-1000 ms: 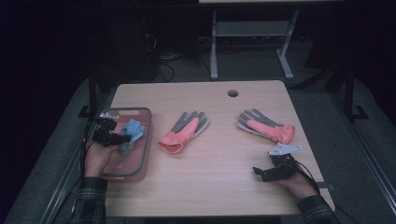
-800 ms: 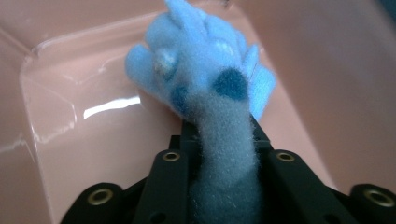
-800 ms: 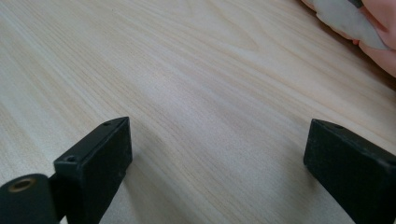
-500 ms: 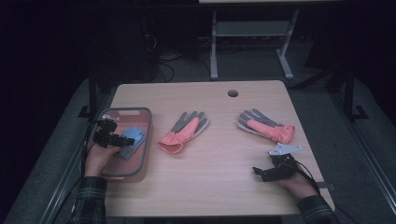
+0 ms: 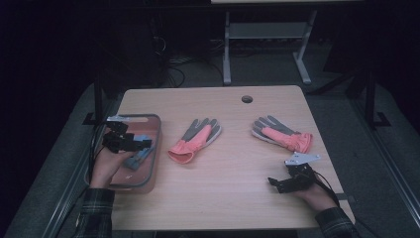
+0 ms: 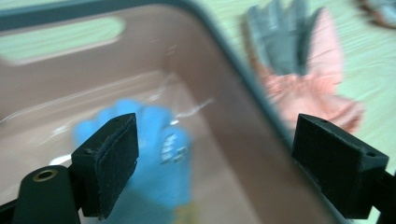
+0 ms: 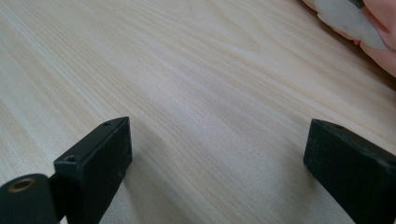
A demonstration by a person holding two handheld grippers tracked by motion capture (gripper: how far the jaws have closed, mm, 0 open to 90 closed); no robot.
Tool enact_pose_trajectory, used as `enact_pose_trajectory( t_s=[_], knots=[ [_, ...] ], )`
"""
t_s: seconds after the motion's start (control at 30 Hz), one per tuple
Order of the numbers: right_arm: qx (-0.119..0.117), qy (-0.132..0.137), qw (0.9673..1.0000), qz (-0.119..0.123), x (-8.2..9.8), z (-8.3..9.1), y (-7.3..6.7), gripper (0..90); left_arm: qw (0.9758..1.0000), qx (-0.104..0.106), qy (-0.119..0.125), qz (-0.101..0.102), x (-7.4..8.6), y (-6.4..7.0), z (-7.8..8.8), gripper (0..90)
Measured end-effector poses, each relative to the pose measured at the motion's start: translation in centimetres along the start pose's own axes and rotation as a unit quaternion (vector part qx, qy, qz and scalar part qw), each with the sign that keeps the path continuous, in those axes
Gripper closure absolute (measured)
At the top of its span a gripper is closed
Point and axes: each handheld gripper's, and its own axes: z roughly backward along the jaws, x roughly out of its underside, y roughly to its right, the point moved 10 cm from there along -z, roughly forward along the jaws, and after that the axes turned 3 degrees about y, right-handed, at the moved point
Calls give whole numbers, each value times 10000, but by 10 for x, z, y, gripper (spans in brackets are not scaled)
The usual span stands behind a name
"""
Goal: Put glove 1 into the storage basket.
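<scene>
- Blue glove (image 6: 154, 154) lies in the tray (image 5: 157, 130) at the table's left.
- Left gripper (image 5: 143, 144) hovers above it, jaws just opened, nothing between them.
- Right gripper (image 5: 274, 184) rests released on the table (image 5: 237, 198).

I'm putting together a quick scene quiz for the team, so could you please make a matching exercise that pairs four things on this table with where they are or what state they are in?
Things:
1. blue glove
2. left gripper
3. right gripper
4. pink tray

Places or states:
A. jaws apart just above bare wood, near the table's front right
B. lying inside the tray
C. at the table's left edge
D. above the tray, its jaws having just opened with nothing between them

Pairs: 1-B, 2-D, 3-A, 4-C
</scene>
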Motion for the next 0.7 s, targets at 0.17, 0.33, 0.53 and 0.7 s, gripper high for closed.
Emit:
enact_pose_trajectory(
  t_s=[0.17,0.33,0.53,0.7],
  knots=[
    [0,-2,10000,-4,0,0,0,76,9995,277,64,-123,-7,26,-4,142],
    [-2,-2,10000,-5,0,0,0,76,9973,589,79,-427,-15,63,-10,144],
    [-2,-5,10000,-8,0,0,0,76,9949,775,74,-643,-20,91,-18,215],
    [6,-2,10000,-5,0,0,0,76,9932,843,73,-803,-25,109,-26,451]
  ],
)
